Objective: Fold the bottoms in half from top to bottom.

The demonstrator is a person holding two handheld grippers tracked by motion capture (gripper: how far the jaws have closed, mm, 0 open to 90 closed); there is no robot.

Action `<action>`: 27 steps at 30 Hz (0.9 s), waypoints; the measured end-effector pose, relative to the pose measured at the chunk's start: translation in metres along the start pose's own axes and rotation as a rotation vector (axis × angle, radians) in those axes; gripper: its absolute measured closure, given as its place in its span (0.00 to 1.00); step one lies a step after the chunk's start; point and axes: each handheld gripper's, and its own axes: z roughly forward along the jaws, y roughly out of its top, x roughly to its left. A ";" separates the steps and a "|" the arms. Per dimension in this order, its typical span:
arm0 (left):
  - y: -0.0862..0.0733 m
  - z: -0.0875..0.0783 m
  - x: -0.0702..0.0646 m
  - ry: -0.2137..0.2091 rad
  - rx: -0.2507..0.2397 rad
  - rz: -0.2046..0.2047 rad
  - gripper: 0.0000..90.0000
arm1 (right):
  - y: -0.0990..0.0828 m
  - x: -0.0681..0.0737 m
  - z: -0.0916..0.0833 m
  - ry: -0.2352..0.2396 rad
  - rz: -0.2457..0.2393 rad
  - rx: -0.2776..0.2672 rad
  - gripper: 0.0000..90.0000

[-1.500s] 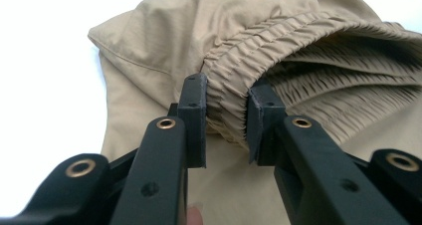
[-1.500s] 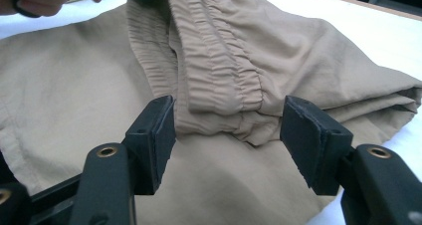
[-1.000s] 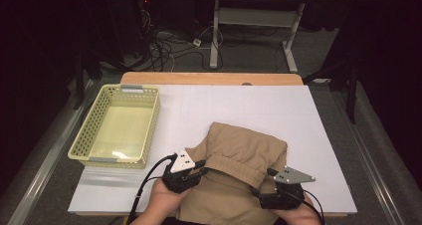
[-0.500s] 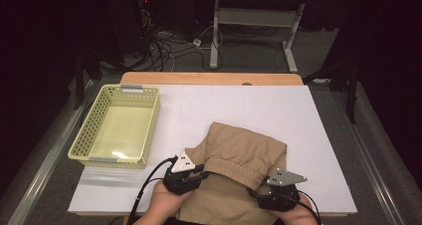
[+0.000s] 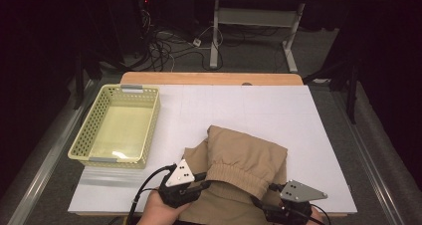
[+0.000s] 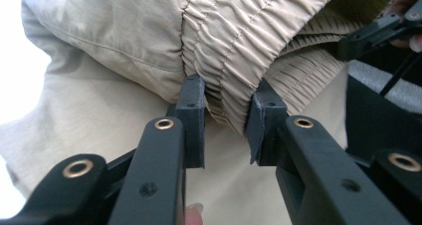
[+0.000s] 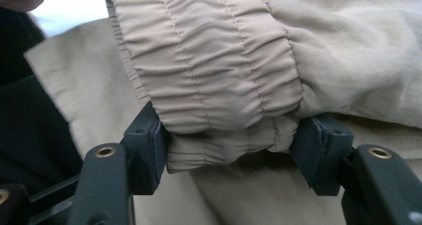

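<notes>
Your khaki trousers (image 5: 239, 170) lie folded on the white table sheet (image 5: 249, 110), at the six o'clock edge of the high view, close to you. The elastic waistband (image 5: 234, 176) faces you, running from about seven to five o'clock across the bundle.

Your left gripper (image 5: 199, 181) sits at seven o'clock of the garment, grey plate up, cable trailing back under your hand. In the left gripper view its pads pinch the gathered waistband (image 6: 226, 75) between them: clenched on the fabric, jaws narrow. Your right gripper's black jaw (image 6: 378, 33) pokes in at two o'clock there.

Your right gripper (image 5: 263, 205) sits at five o'clock of the garment. Its jaws have just been closing. In the right gripper view the bunched waistband (image 7: 209, 75) fills the gap, both pads pressing on its lower fold: grasping the trousers, jaws wider than the left pair's.

A yellow perforated basket (image 5: 84, 140) stands at ten o'clock of the trousers, well apart from them, on the sheet's left edge.
</notes>
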 end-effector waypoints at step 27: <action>-0.034 -0.003 0.000 -0.053 0.007 -0.028 0.53 | -0.016 0.017 -0.015 -0.044 0.013 0.015 0.18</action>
